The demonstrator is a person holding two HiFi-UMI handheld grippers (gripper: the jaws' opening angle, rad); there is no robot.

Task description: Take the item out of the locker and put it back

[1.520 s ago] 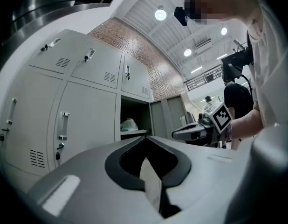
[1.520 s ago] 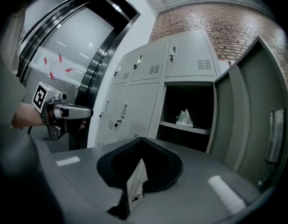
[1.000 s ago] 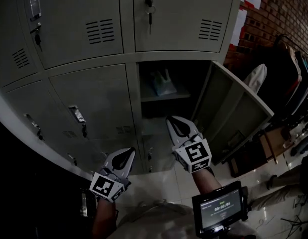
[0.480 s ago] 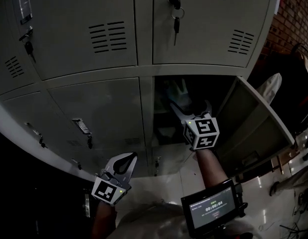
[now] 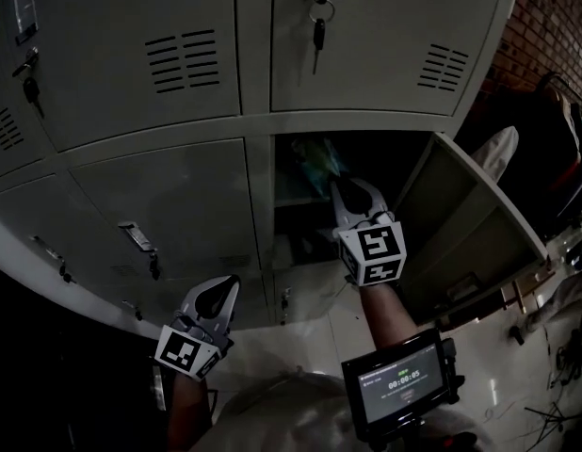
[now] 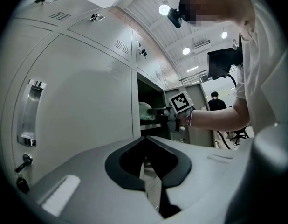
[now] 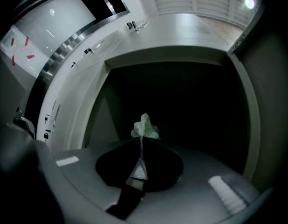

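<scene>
The item is a pale green plastic bag [image 5: 315, 161] on the shelf inside the open locker compartment [image 5: 385, 158]. My right gripper [image 5: 340, 186] reaches into that compartment, its jaws closing tight on the bag's crumpled top [image 7: 145, 126], which pokes out past the tips [image 7: 143, 140]. From the left gripper view the right gripper [image 6: 156, 110] shows at the bag [image 6: 145, 111]. My left gripper [image 5: 229, 282] hangs low in front of the closed lower-left door, shut and empty [image 6: 144, 138].
The compartment's door [image 5: 475, 224] stands swung out to the right. Keys [image 5: 317, 28] hang from the closed locker above. A closed door with a latch handle [image 5: 138, 241] is at the left. A screen device [image 5: 401, 382] is strapped near my right forearm. Clothes [image 5: 566, 139] hang at far right.
The right gripper moved up and into the open compartment, stood open at the bag half a second ago, and is now shut on its top. The left gripper stayed low.
</scene>
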